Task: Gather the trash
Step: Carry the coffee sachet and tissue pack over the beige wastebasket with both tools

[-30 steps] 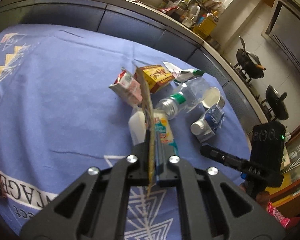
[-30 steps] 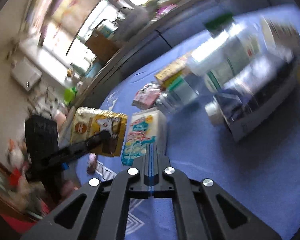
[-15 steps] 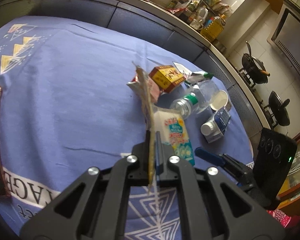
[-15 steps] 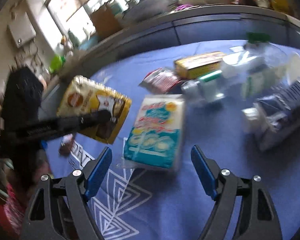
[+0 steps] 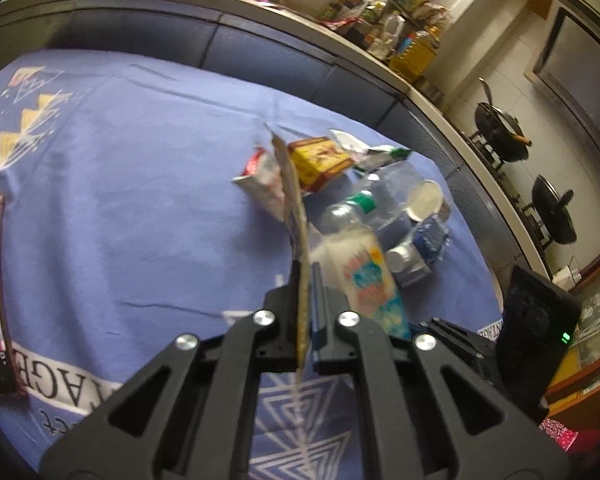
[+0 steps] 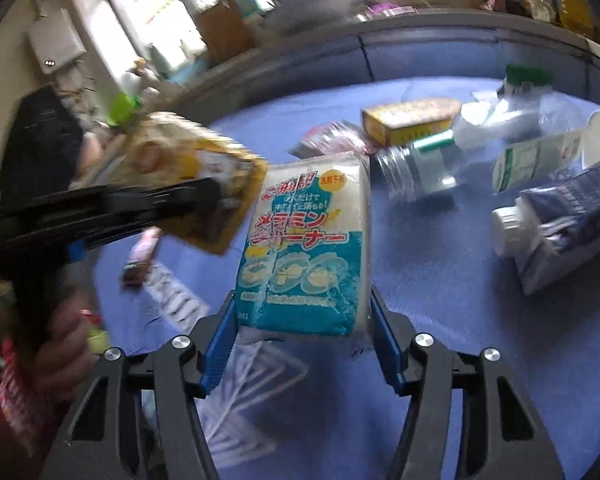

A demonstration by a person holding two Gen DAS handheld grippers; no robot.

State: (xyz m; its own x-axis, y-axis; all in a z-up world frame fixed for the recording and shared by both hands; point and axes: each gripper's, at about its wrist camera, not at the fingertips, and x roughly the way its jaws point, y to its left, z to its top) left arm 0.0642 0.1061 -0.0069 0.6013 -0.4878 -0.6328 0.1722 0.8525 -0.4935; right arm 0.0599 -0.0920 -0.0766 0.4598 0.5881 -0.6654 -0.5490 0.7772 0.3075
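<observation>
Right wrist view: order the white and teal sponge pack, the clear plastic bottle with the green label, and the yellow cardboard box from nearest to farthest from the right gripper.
1. White and teal sponge pack: between the closing jaws of the right gripper.
2. Clear plastic bottle with the green label: beyond the pack, slightly right, lying on its side.
3. Yellow cardboard box: farthest, behind the bottle.

left wrist: close, angled down over tablecloth (image 5: pixel 120 184) | right wrist: same | shared: sponge pack (image 6: pixel 306 248)
</observation>
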